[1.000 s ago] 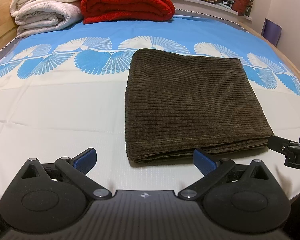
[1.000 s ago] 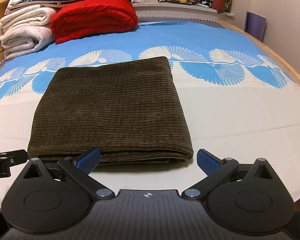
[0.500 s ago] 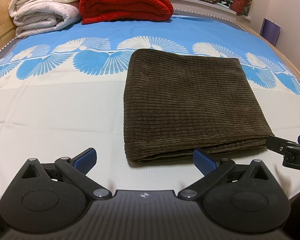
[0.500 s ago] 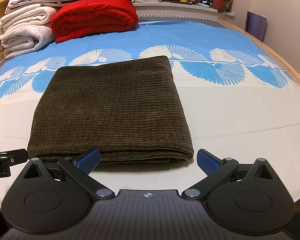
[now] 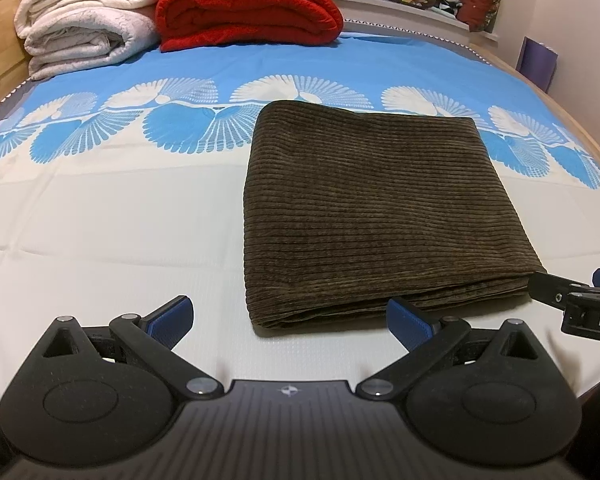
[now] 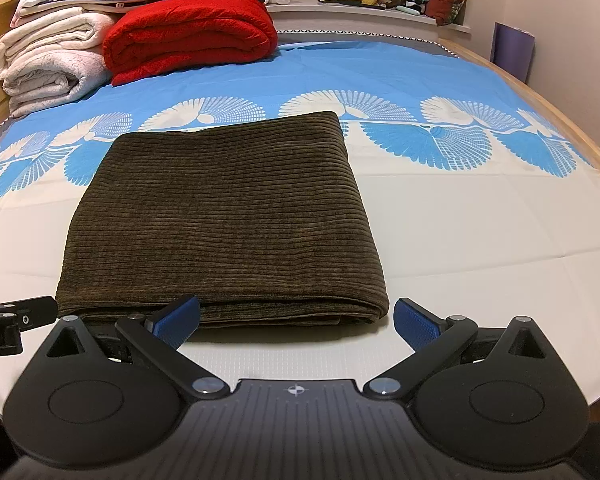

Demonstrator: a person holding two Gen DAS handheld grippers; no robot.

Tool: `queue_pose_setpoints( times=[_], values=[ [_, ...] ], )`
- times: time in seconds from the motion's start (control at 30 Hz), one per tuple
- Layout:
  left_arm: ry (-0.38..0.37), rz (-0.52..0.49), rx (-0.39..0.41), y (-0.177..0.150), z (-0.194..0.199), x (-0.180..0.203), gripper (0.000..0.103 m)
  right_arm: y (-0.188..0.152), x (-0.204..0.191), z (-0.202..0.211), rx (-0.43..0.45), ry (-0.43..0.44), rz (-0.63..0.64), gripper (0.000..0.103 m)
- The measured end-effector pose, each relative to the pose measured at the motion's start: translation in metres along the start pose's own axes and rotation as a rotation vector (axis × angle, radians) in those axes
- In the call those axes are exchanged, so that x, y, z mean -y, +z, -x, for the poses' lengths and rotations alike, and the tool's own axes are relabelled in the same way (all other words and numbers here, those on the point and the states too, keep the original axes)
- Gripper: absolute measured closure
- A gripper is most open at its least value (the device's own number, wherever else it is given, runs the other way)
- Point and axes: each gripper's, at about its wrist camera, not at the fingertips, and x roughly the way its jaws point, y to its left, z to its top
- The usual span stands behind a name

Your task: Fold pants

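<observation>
Both grippers, left and right, hung wide open and empty before the pants, apparently because folding looked finished.

Left gripper: black body, blue pads, silver pivot screws, compass logo at 6 o'clock. Right gripper: same build, white lettering on its side.

Warm, even indoor light fills both views, perhaps from a ceiling lamp. The folded pants cast only a thin, soft shadow on the bed sheet. Focus is sharp centrally; fisheye bending curves the edges, and corners darken.
</observation>
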Motion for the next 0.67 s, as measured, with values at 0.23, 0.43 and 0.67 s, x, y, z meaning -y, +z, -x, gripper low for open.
queue_pose_setpoints(
  times=[0.23,0.43,0.67],
  values=[
    [-0.003,-0.001,0.003,0.0001,0.0005,-0.0003,0.000,0.0001,0.0002,0.0000,0.000,0.001,0.000,0.001],
    [-0.008,-0.004,0.007,0.0003,0.0012,-0.0010,0.000,0.0003,-0.0001,-0.0001,0.000,0.000,0.000,0.001],
    [-0.014,-0.011,0.012,0.0000,0.0023,-0.0003,0.000,0.0005,-0.0001,-0.0001,-0.001,0.001,0.000,0.001]
  ],
)
